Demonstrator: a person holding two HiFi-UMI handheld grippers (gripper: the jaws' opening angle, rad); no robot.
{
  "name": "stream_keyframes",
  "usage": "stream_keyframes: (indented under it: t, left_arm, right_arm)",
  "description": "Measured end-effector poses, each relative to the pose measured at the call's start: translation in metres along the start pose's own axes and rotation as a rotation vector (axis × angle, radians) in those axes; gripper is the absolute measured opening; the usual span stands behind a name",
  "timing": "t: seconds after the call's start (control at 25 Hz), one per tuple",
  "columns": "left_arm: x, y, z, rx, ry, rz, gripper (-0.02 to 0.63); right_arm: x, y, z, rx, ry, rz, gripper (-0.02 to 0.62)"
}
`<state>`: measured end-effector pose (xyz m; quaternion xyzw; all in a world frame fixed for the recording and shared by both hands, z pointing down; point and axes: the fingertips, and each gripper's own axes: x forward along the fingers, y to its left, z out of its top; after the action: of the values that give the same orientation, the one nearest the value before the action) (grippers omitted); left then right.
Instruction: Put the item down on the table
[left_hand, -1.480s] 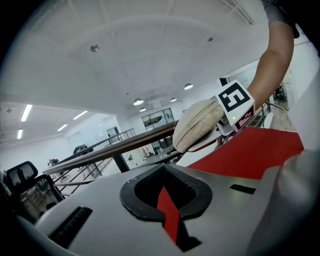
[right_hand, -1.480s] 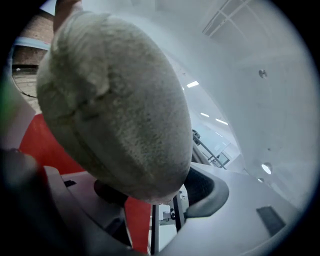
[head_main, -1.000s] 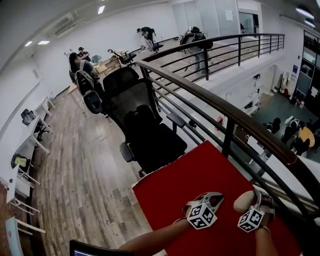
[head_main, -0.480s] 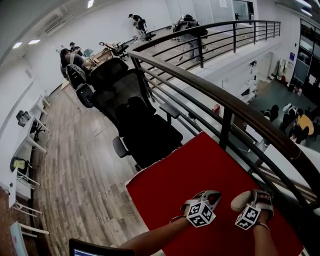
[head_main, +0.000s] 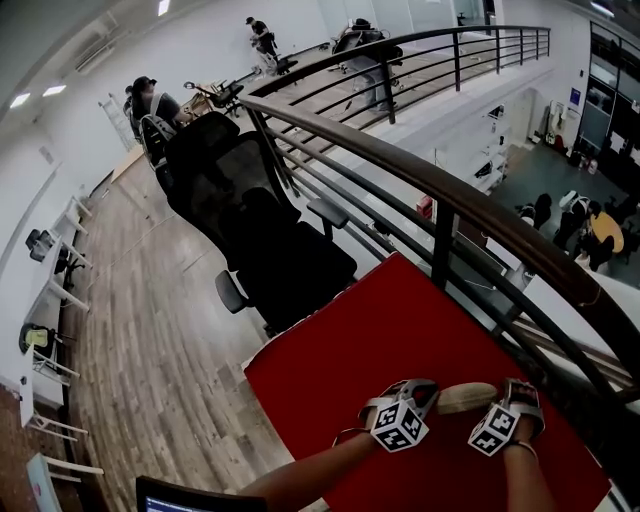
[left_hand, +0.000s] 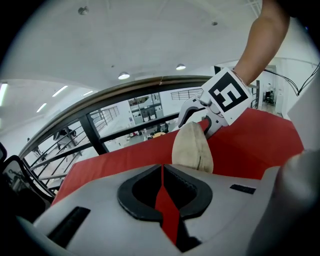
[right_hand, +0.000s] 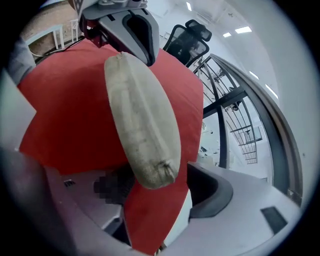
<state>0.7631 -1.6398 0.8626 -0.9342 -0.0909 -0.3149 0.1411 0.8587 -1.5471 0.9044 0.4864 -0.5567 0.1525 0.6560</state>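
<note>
While the beige cloth pouch, long and stuffed (head_main: 465, 398), lies low over the red-covered desk (head_main: 380, 330), I cannot tell whether it rests fully on the cloth.

- Pouch spans the gap between the two grippers, at the near right part of the desk, not far from the edge under the dark metal railing (head_main: 470, 215).
- Right gripper (head_main: 515, 398): its own view shows the jaws standing apart with the near end of the pouch between them. One jaw is clear of the fabric, with red showing in the gap; the other is masked. Judged a loose or released hold, not a clamp.
- Left gripper (left_hand: 162, 175): jaws nearly together, only a thin sliver of red between the pads, nothing held. Its tip sits just beside the far end of the pouch.

Risks, as I judge them:
- If the pouch is not down yet, a release would let the limp end flop and the pouch roll sideways.
- Pulling the right gripper back with one jaw brushing the fabric could drag the pouch toward the railing-side edge.
- The left tip is close enough to nudge the pouch if it shifts.
</note>
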Motion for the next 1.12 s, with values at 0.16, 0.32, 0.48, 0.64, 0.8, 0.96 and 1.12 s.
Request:
stream_keyframes:
  t: [0.16,0.32,0.48,0.64,0.8,0.96,1.12]
  left_arm:
    - [-0.001,-0.004,-0.012,-0.012,0.024,-0.021,0.006]
    - [-0.005,-0.005,-0.023,-0.029,0.05,-0.038,0.028]
    - [-0.016,-0.001,-0.026,-0.062,0.047,-0.015,0.032]
    - [-0.034,0.008,-0.015,-0.097,0.011,0.028,0.032]
    - [-0.051,0.011,0.001,-0.104,-0.036,0.068,0.032]
    - [-0.067,0.01,0.021,-0.108,-0.09,0.1,0.032]
    - [-0.089,-0.006,0.044,-0.06,-0.141,0.1,0.032]
  right_arm:
    - [-0.001,0.004,0.002,0.014,-0.015,0.014,0.29]
    - [-0.004,0.006,0.007,0.014,-0.017,0.02,0.29]
    - [-0.017,0.001,0.014,0.045,-0.035,-0.01,0.29]
    - [-0.043,-0.013,0.019,0.091,-0.069,-0.054,0.291]
    - [-0.07,-0.009,0.02,0.1,-0.097,-0.083,0.29]
    - [-0.1,-0.015,0.033,0.146,-0.186,-0.182,0.29]
    - [-0.143,-0.017,0.06,0.134,-0.298,-0.284,0.29]
